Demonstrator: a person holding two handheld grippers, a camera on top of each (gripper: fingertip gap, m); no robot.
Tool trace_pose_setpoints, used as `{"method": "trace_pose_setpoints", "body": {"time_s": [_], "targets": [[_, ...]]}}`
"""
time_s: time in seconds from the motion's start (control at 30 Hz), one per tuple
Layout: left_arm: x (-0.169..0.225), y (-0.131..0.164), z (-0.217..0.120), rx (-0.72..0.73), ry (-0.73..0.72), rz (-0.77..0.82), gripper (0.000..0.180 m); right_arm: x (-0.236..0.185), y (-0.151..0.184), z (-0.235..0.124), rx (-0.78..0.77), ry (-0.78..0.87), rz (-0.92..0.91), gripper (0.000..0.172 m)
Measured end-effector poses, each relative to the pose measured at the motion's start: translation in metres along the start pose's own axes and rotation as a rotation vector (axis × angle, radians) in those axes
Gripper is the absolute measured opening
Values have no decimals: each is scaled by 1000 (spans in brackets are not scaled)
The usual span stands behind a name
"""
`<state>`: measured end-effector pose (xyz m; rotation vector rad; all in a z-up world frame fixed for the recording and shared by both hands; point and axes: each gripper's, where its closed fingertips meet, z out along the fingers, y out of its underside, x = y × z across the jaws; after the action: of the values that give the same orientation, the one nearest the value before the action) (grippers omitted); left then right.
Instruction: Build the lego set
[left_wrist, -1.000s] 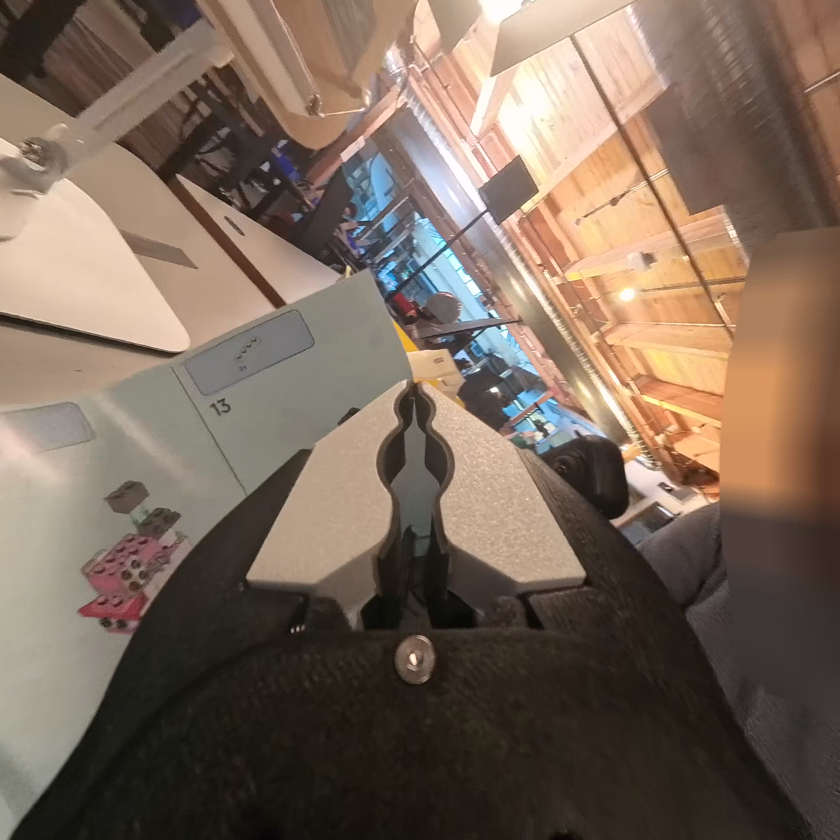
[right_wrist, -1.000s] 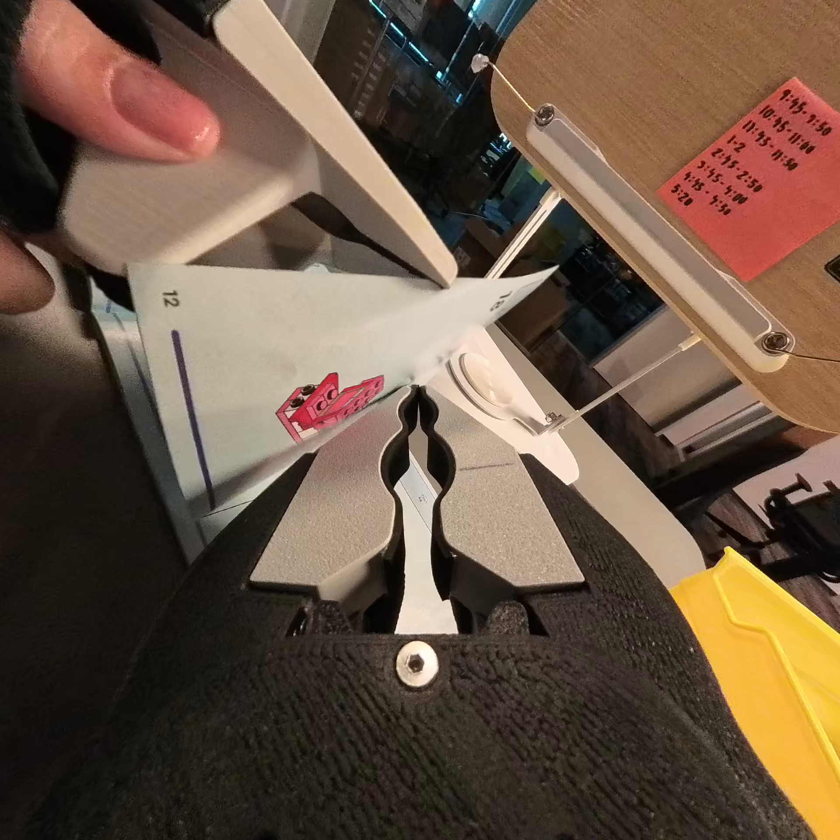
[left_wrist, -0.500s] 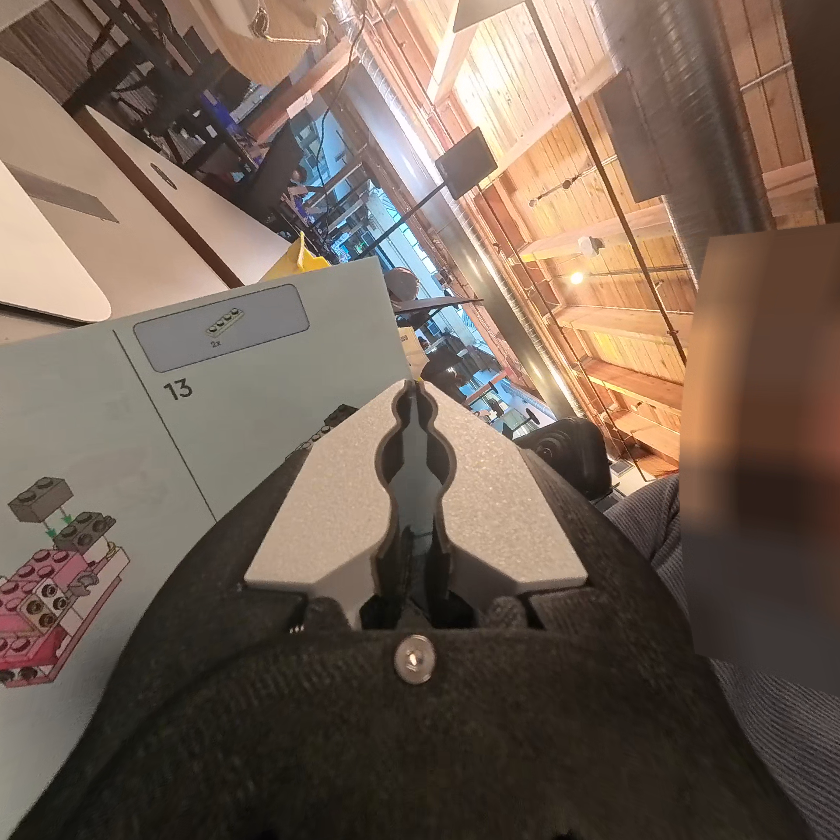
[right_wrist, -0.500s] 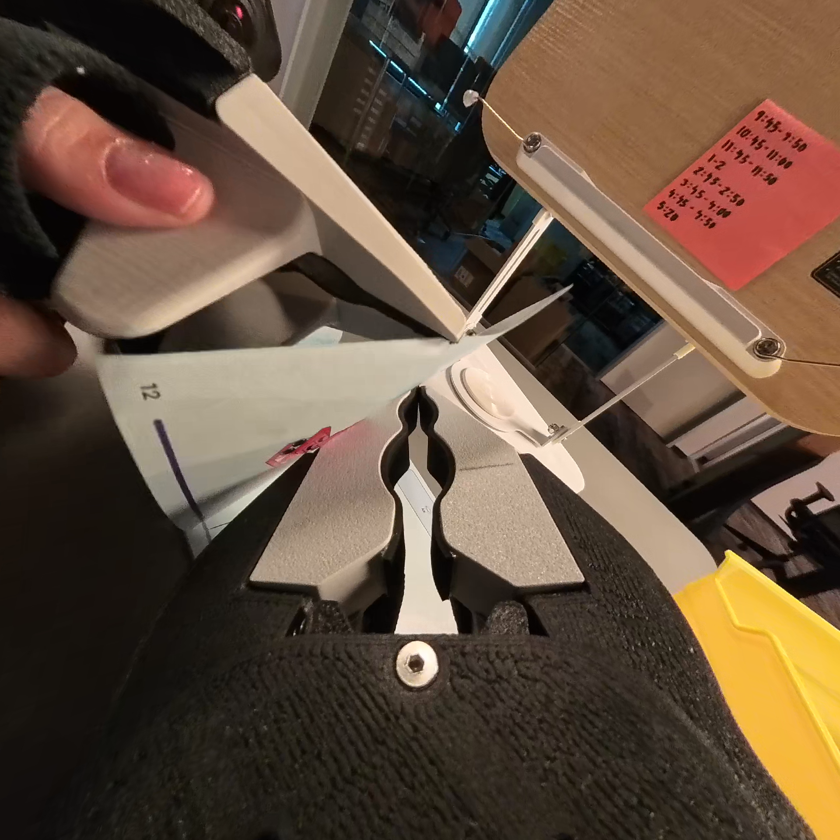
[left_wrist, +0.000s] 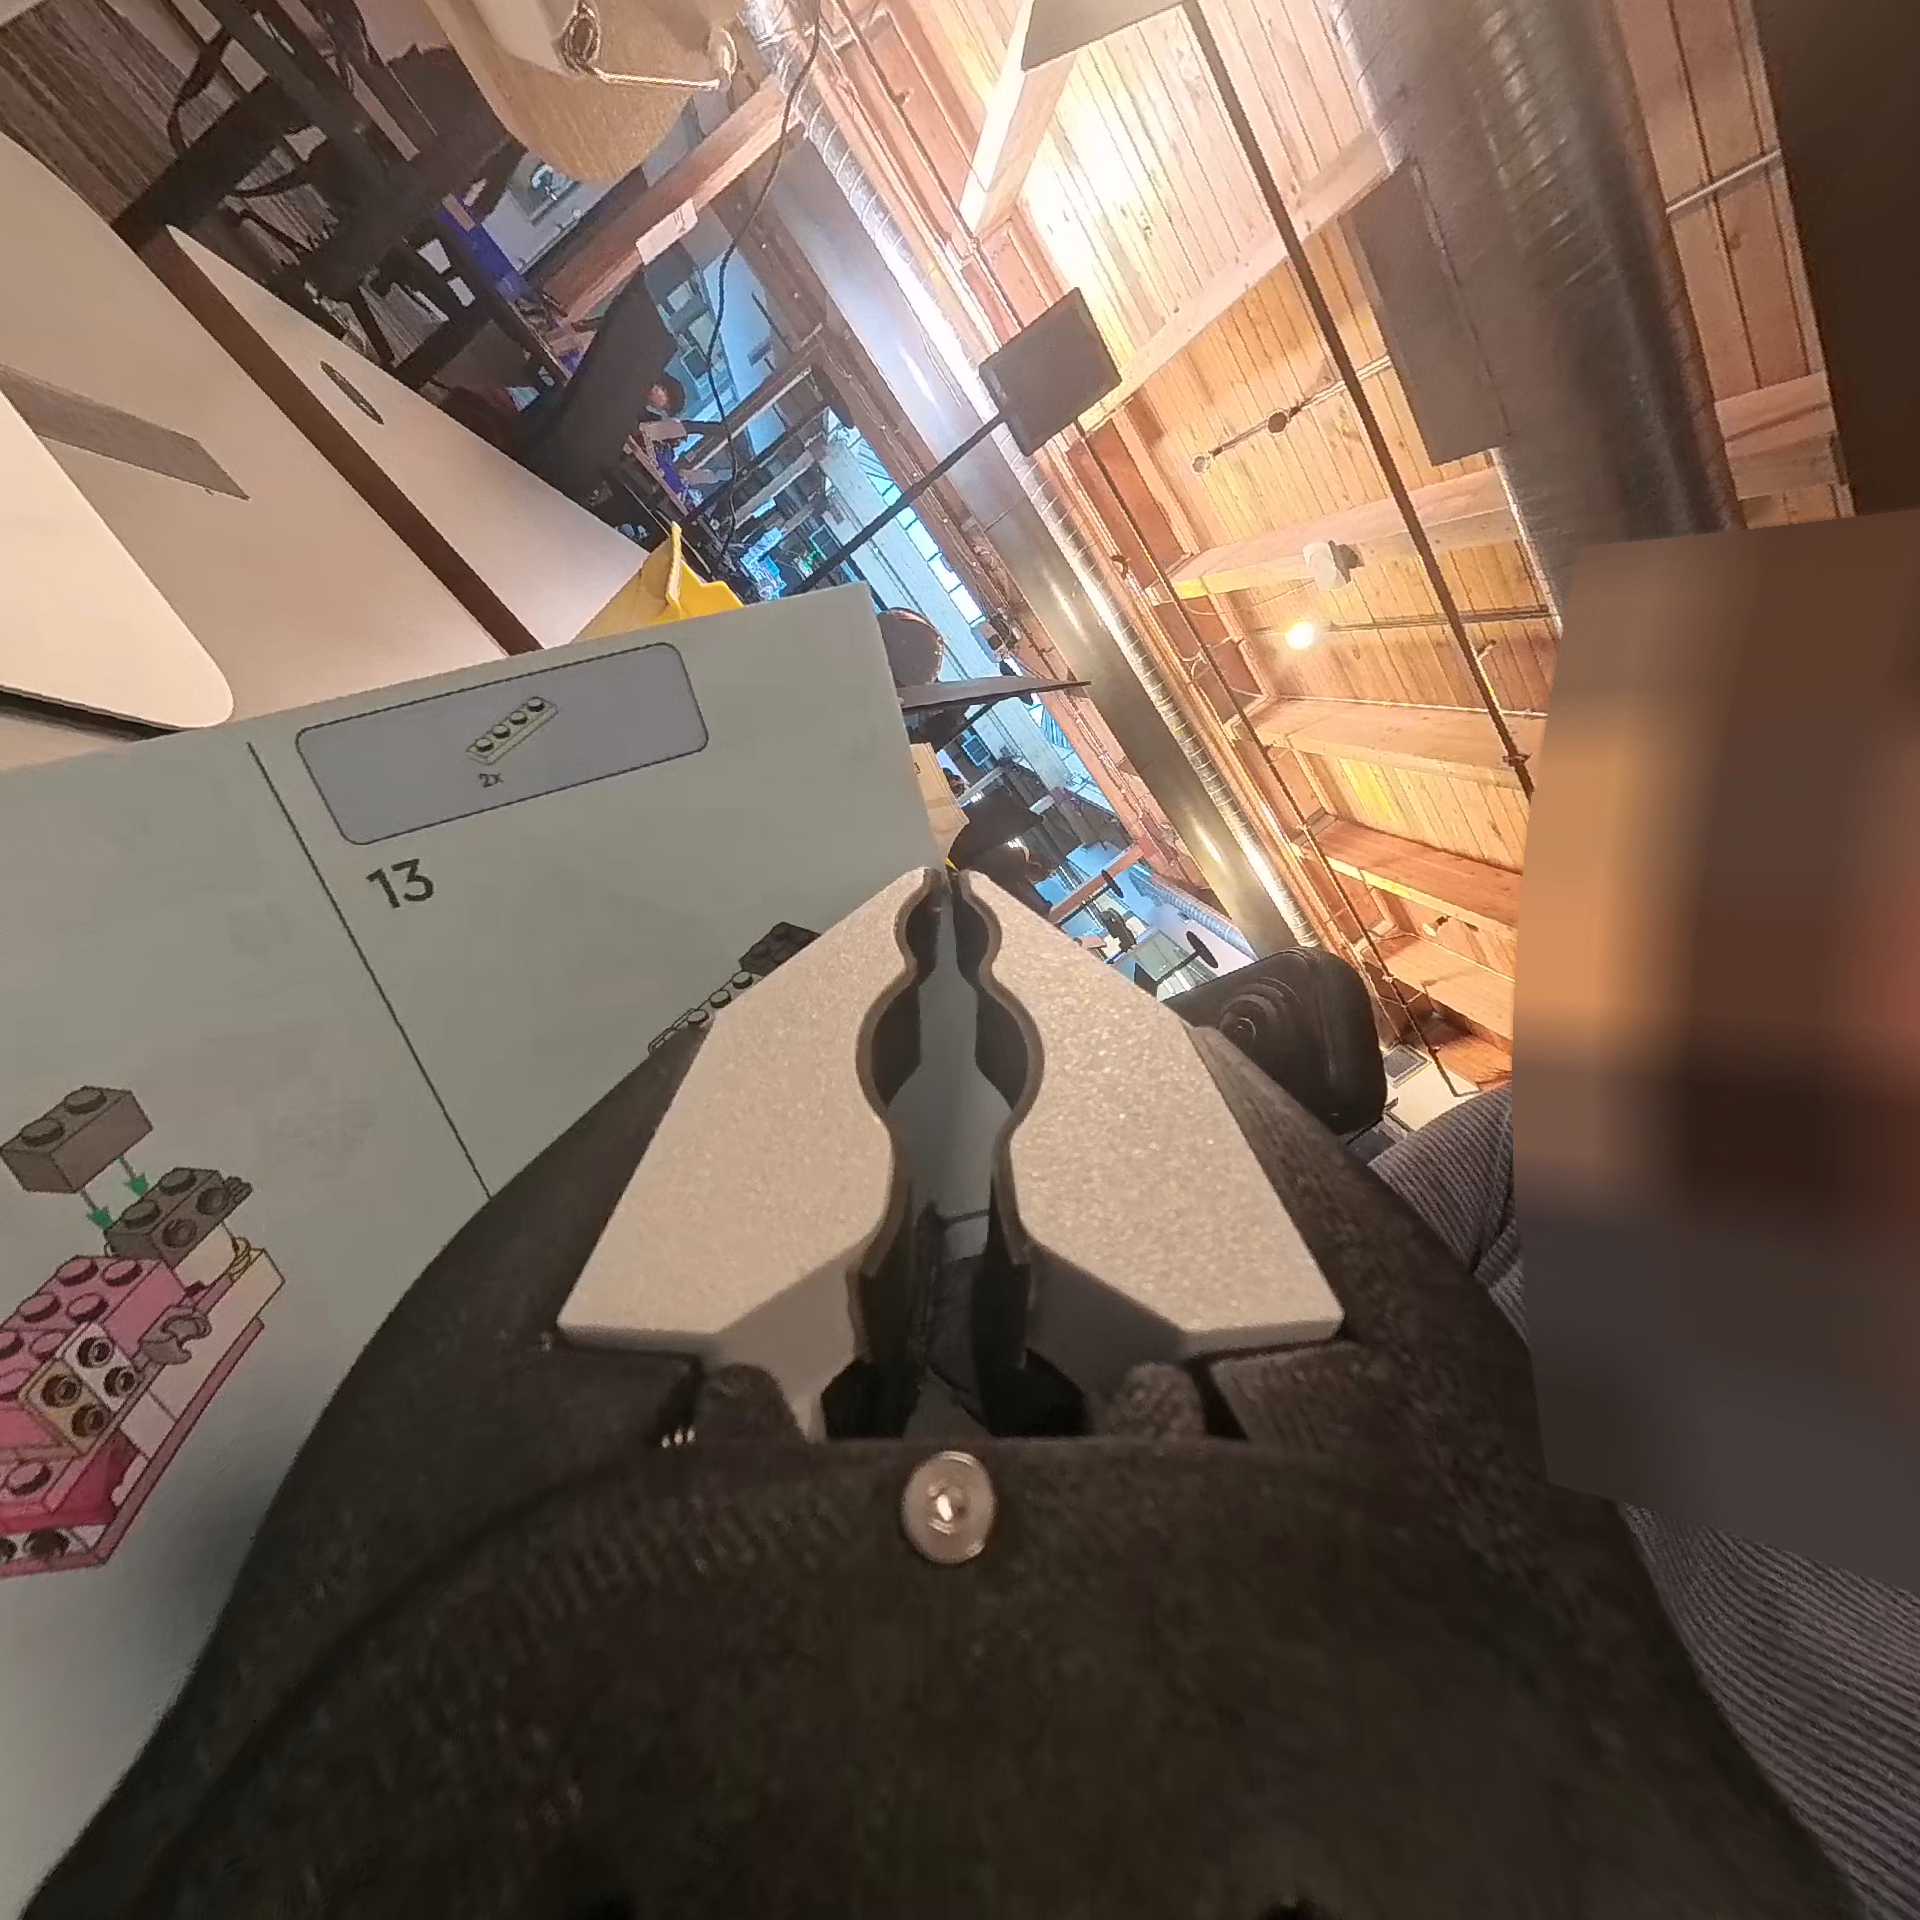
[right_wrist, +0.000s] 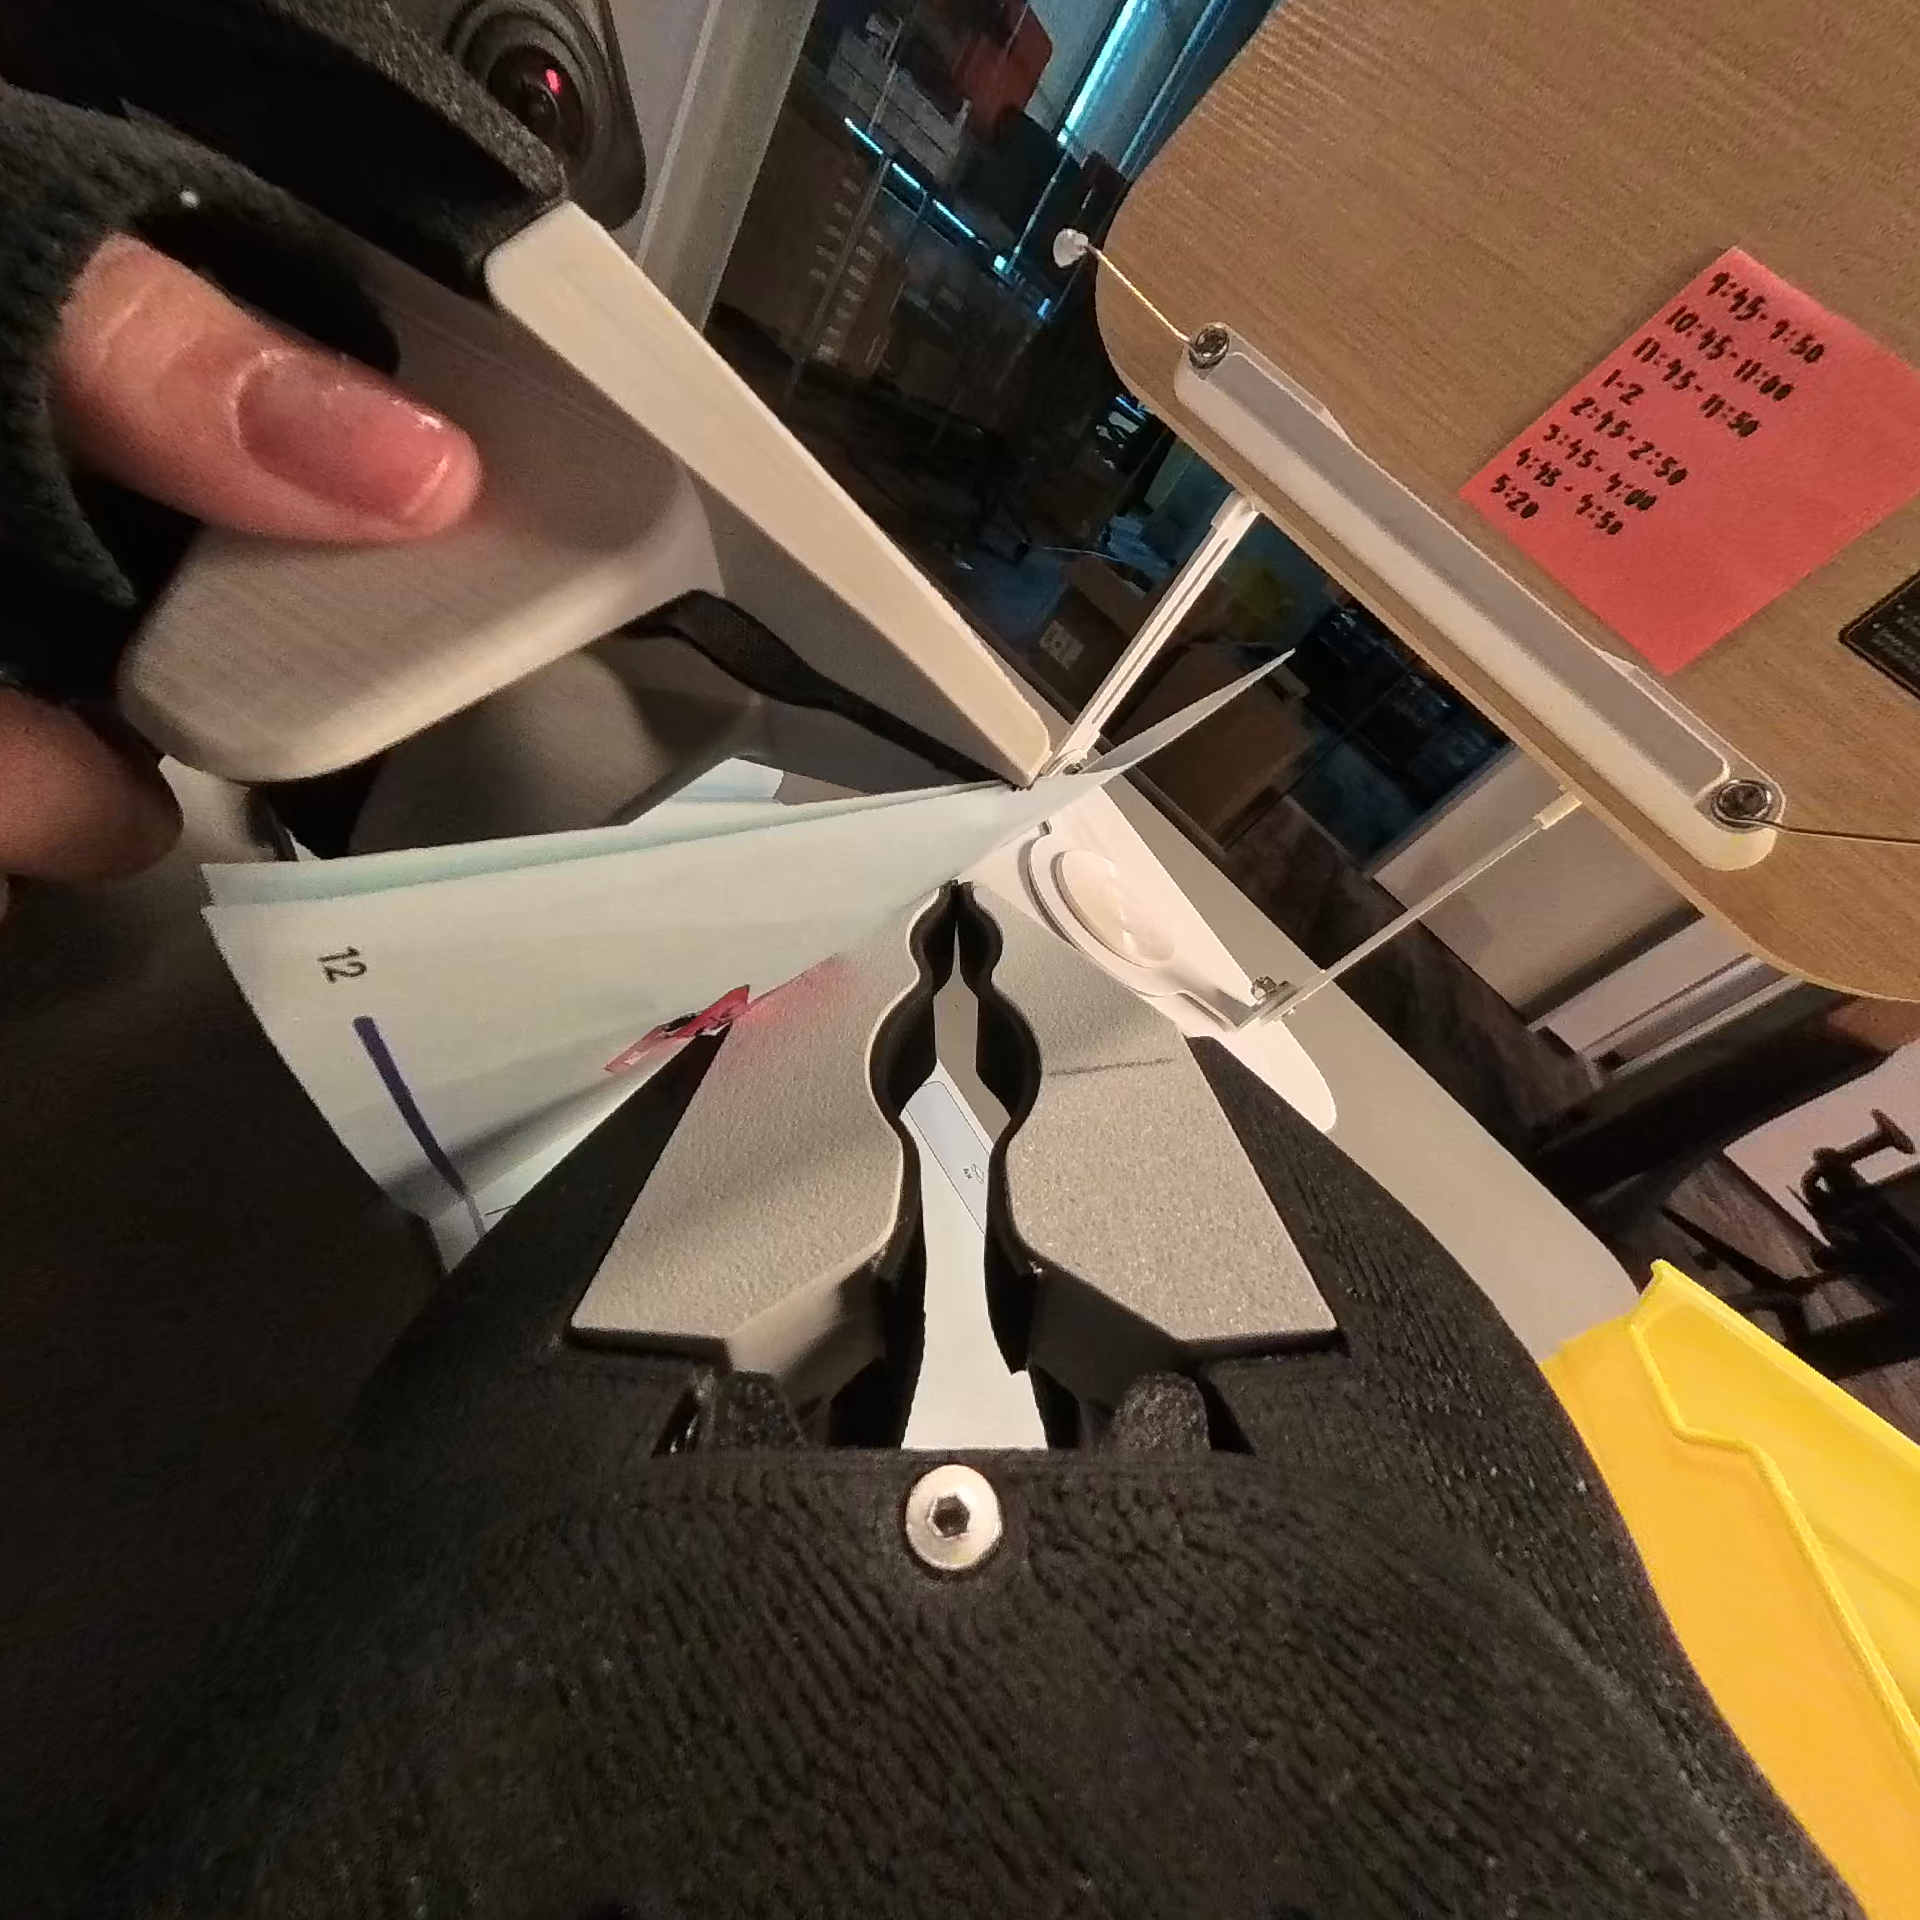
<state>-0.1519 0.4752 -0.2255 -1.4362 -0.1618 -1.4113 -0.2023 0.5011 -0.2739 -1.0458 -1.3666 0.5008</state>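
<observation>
Two tools, one booklet. Far left in the left wrist view, a pale blue page printed with toy-brick drawings stands up off the white table. It stands that way because the left tool is closed on its outer edge: the sheet runs straight into the shut tips. The right wrist view confirms it. A hand holds that tool at upper left, its fingertip meets the sheet, and the page corner pokes out just past the pinch. The sheet fans up from the booklet, whose other pages lie lower, at the left edge.

In the middle, the right tool is closed too, tips together. Nothing shows between them. It sits just under the lifted sheet, over a lower page seen through its finger slot. Whether it touches that page I cannot tell; probably it is parked low so the raised sheet stays free.

Further right, a white stand base rests on the table just beyond the right tool. A wooden board with a pink note hangs above. A yellow bin is at the far right edge, well apart from the booklet.
</observation>
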Motion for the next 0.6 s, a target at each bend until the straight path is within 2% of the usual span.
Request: {"method": "trace_pose_setpoints", "body": {"time_s": [0.6], "targets": [[0,1,1,-6,7,-4,0,0,0,0,1,-1,4,0]]}}
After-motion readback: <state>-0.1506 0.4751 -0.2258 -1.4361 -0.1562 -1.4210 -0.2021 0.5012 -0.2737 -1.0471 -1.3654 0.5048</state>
